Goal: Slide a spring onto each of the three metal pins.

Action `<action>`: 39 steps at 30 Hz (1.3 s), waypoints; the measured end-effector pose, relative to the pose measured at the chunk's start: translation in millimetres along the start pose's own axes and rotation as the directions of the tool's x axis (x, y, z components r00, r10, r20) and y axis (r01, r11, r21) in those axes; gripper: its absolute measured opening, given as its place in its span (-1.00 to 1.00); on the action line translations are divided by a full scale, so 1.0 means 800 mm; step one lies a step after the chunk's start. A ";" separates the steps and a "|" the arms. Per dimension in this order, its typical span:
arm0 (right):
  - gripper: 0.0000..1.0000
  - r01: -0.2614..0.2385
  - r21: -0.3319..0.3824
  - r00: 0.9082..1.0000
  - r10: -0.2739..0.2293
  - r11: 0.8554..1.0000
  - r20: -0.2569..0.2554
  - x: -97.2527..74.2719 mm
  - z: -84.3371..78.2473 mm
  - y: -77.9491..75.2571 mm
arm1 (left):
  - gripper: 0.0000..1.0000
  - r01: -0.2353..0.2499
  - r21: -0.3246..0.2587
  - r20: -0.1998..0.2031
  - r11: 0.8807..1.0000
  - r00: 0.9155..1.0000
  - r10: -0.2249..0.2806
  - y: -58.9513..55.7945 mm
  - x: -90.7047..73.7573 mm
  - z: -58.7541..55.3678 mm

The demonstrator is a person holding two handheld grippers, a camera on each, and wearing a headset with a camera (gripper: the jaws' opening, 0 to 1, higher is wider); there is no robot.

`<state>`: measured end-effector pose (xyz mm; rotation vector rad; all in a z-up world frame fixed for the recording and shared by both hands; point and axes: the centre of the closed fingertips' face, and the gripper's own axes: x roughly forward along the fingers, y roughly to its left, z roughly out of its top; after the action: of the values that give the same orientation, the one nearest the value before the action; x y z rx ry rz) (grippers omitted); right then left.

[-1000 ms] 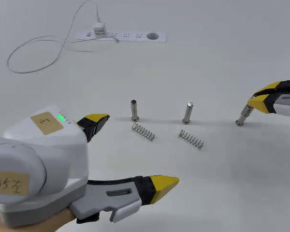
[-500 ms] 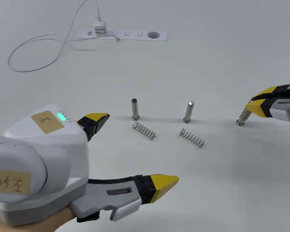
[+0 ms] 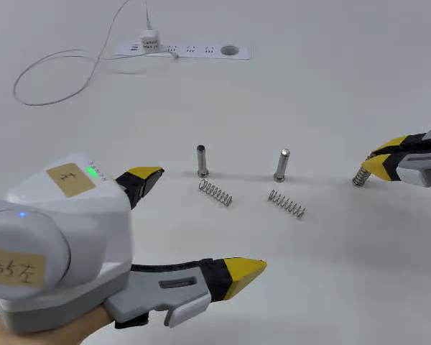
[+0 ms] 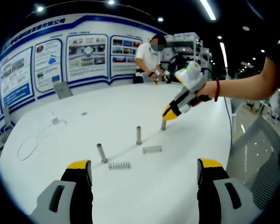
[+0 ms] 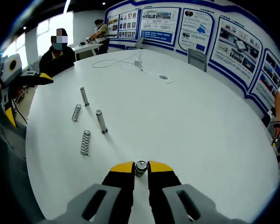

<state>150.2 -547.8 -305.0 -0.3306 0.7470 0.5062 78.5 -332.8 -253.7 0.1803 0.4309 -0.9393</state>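
Note:
On the white table stand two bare metal pins [image 3: 202, 161] [image 3: 281, 165], each with a loose spring [image 3: 215, 192] [image 3: 286, 204] lying just in front of it. A third pin [image 3: 359, 177] at the right carries a spring around its shaft. My right gripper [image 3: 373, 164] reaches in from the right edge. Its yellow tips are closed narrowly around that pin's top [image 5: 141, 167], pressing on the spring. My left gripper [image 3: 195, 223] hovers low at the front left, jaws wide open and holding nothing. It faces the pins [image 4: 138, 135] from a distance.
A white power strip [image 3: 183, 52] with a plugged-in adapter and a looping cable [image 3: 54, 75] lies at the table's far side. Bare tabletop surrounds the pins. People stand at the table's far rim [image 4: 149, 58] [image 5: 56, 51].
My right gripper has sunk along the third pin, and the spring under its tips looks shorter. The left gripper, the other pins and the loose springs have stayed put.

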 end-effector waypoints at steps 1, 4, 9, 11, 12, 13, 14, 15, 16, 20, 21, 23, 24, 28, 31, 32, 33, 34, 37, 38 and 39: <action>-0.77 -0.001 0.001 1.000 0.001 1.000 0.001 0.000 0.000 0.000 | 0.91 -0.002 0.001 -0.001 1.000 1.000 0.002 0.000 0.000 0.000; -0.77 -0.002 0.004 1.000 0.002 1.000 0.003 0.000 0.000 0.001 | 0.90 0.000 0.000 -0.002 1.000 1.000 0.000 0.000 0.000 -0.001; -0.75 0.002 -0.002 1.000 -0.002 1.000 -0.005 -0.001 -0.001 0.000 | 0.90 0.002 0.003 -0.004 1.000 1.000 -0.002 -0.001 0.000 -0.001; -0.64 0.006 0.002 1.000 -0.006 1.000 -0.008 -0.001 -0.002 -0.001 | 0.90 0.002 0.004 -0.004 1.000 1.000 -0.002 -0.001 0.000 -0.001; -0.57 0.006 0.001 1.000 -0.006 1.000 -0.006 -0.001 -0.002 0.000 | 0.90 0.003 0.005 -0.002 1.000 1.000 -0.003 -0.001 0.000 0.000; -0.55 0.005 0.000 1.000 -0.005 1.000 -0.005 -0.001 -0.002 0.000 | 0.90 0.003 0.005 -0.002 1.000 1.000 -0.003 -0.001 0.000 0.000; -0.55 0.004 0.002 1.000 -0.004 1.000 -0.005 -0.002 -0.002 0.001 | 0.90 0.001 0.005 -0.002 1.000 1.000 -0.001 -0.001 0.000 0.000; -0.55 0.006 0.003 1.000 -0.006 1.000 -0.003 -0.002 -0.002 0.000 | 0.90 0.001 0.005 -0.002 1.000 1.000 -0.001 0.000 0.000 0.000; -0.55 0.005 0.004 1.000 -0.005 1.000 -0.001 -0.003 -0.001 0.001 | 0.91 0.001 0.004 -0.003 1.000 1.000 -0.001 0.000 0.000 0.000; -0.51 -0.013 0.026 0.999 0.012 1.000 0.038 -0.012 0.013 0.007 | 0.92 -0.002 0.003 -0.004 1.000 1.000 0.002 0.001 0.000 0.000; -0.50 -0.014 0.030 0.999 0.013 0.999 0.046 -0.014 0.016 0.008 | 0.92 -0.002 0.003 -0.003 1.000 1.000 0.002 0.001 -0.001 0.000; -0.48 -0.019 0.022 0.998 0.018 1.000 0.062 -0.019 0.024 0.012 | 0.92 -0.003 0.004 -0.002 1.000 1.000 0.003 0.001 -0.001 0.001; -0.47 -0.020 0.018 0.997 0.019 1.000 0.078 -0.022 0.030 0.014 | 0.93 -0.004 0.003 -0.002 1.000 1.000 0.004 0.002 -0.001 0.002; -0.43 -0.055 0.022 0.992 0.052 0.998 0.116 -0.030 0.047 0.027 | 0.94 -0.006 0.002 0.005 1.000 1.000 0.006 0.002 -0.003 0.004; -0.42 -0.068 0.009 0.989 0.066 0.998 0.133 -0.034 0.055 0.037 | 0.94 -0.009 0.003 0.006 1.000 1.000 0.009 0.003 -0.004 0.004; -0.42 -0.075 0.002 0.988 0.074 0.997 0.137 -0.035 0.058 0.042 | 0.94 -0.010 0.003 0.006 1.000 1.000 0.010 0.004 -0.005 0.004; -0.42 -0.083 -0.004 0.987 0.083 0.997 0.137 -0.035 0.060 0.046 | 0.94 -0.011 0.002 0.008 1.000 1.000 0.011 0.004 -0.005 0.005; -0.42 -0.091 -0.005 0.986 0.091 0.996 0.140 -0.034 0.060 0.049 | 0.94 -0.013 0.001 0.009 1.000 1.000 0.013 0.005 -0.006 0.005; -0.41 -0.112 -0.012 0.985 0.112 0.994 0.129 -0.030 0.060 0.060 | 0.94 -0.017 0.000 0.009 1.000 1.000 0.017 0.007 -0.008 0.004; -0.41 -0.117 -0.009 0.985 0.117 0.993 0.123 -0.029 0.059 0.063 | 0.94 -0.018 -0.001 0.010 1.000 1.000 0.018 0.007 -0.008 0.004; -0.40 -0.128 -0.009 0.985 0.129 0.992 0.114 -0.026 0.056 0.067 | 0.94 -0.020 -0.002 0.010 1.000 1.000 0.020 0.007 -0.009 0.004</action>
<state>132.6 -489.3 -264.8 -0.2538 0.6596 0.6425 80.7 -325.3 -247.9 0.1778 0.4201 -0.9195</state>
